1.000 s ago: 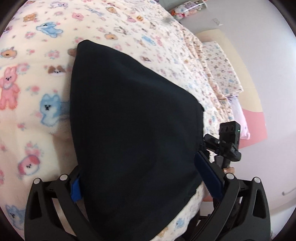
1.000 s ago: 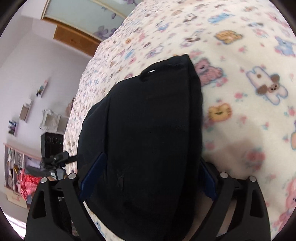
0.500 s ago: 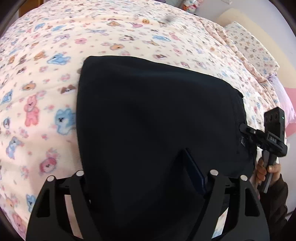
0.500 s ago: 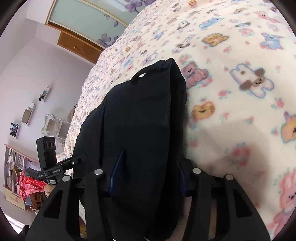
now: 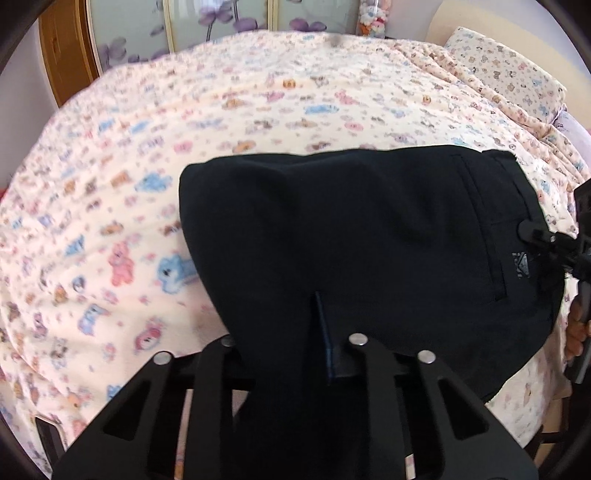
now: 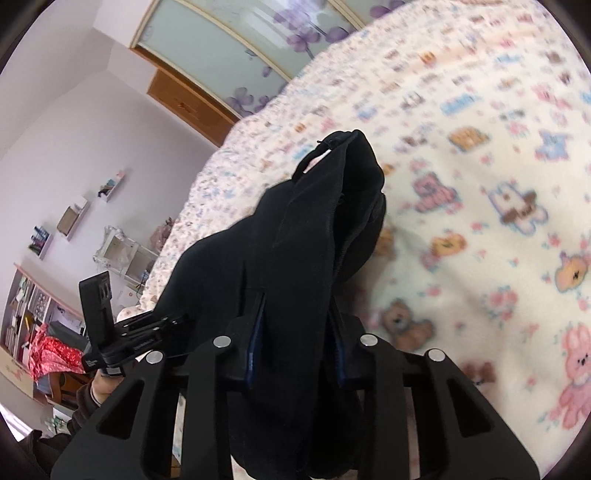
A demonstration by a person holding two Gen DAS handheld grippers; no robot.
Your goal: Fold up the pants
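Black pants (image 5: 369,229) lie folded on a cream bedspread (image 5: 258,103) printed with cartoon animals. Their back pocket and a small label face up at the right. My left gripper (image 5: 280,321) grips the near edge. Its jaws are closing with bunched cloth pinched between them, and only the right blue pad (image 5: 325,332) shows. In the right wrist view the pants (image 6: 295,240) rise in a ridge from my right gripper (image 6: 295,314). Those jaws are also closing, and both blue pads (image 6: 255,339) press on a thick fold of cloth.
A matching pillow (image 5: 509,70) lies at the far right of the bed. Sliding wardrobe doors (image 5: 221,22) with purple flowers stand behind it. Wall shelves (image 6: 74,221) and a red bag (image 6: 51,358) are past the bed's left side. A hand (image 5: 576,332) shows at the right edge.
Both pairs of jaws went from wide open around the pants to closed on the cloth. Both grippers rose, lifting the near edge, and the left one tilted up to show more bed.
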